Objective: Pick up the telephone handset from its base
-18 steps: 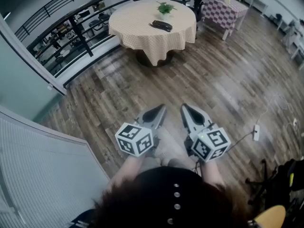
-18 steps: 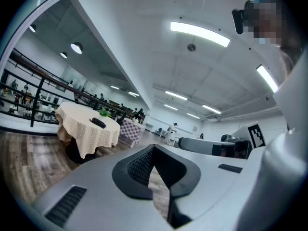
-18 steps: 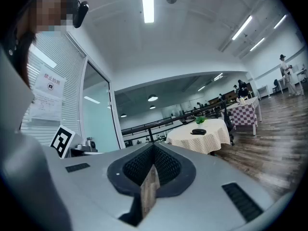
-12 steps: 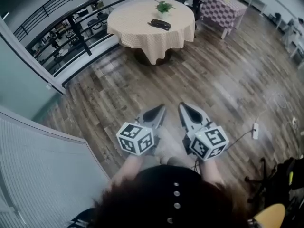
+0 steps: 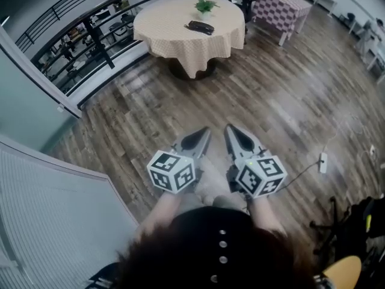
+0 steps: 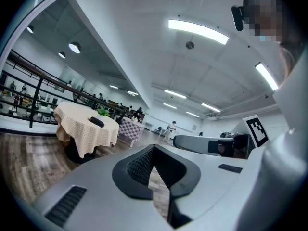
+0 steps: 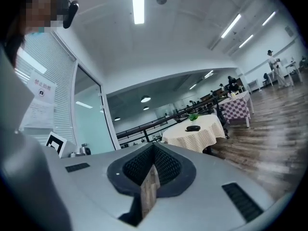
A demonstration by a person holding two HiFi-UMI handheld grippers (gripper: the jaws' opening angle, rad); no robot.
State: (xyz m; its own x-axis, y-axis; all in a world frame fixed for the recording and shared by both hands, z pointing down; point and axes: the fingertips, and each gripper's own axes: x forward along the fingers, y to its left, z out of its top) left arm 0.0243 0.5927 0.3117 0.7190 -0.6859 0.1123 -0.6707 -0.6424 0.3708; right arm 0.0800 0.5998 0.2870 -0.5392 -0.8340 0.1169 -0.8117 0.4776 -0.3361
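Observation:
The black telephone (image 5: 201, 27) lies on a round table (image 5: 174, 47) with a beige checked cloth, far ahead across the wooden floor. It also shows small in the left gripper view as the telephone (image 6: 96, 121) and in the right gripper view as the telephone (image 7: 193, 128). My left gripper (image 5: 201, 135) and right gripper (image 5: 232, 132) are held side by side close to my body, pointing roughly level toward the table. Both are shut with nothing in them. The left gripper (image 6: 153, 150) and right gripper (image 7: 154, 149) show their pads meeting at the tip.
A small green plant (image 5: 205, 6) stands behind the telephone. A second table with a purple checked cloth (image 5: 283, 8) is at the back right. A black railing (image 5: 90, 26) runs along the left, and a power strip (image 5: 323, 162) with a cable lies on the floor at right.
The round table sits slightly higher and further left in the head view. Both grippers have edged a little upward in the frame and stay shut side by side.

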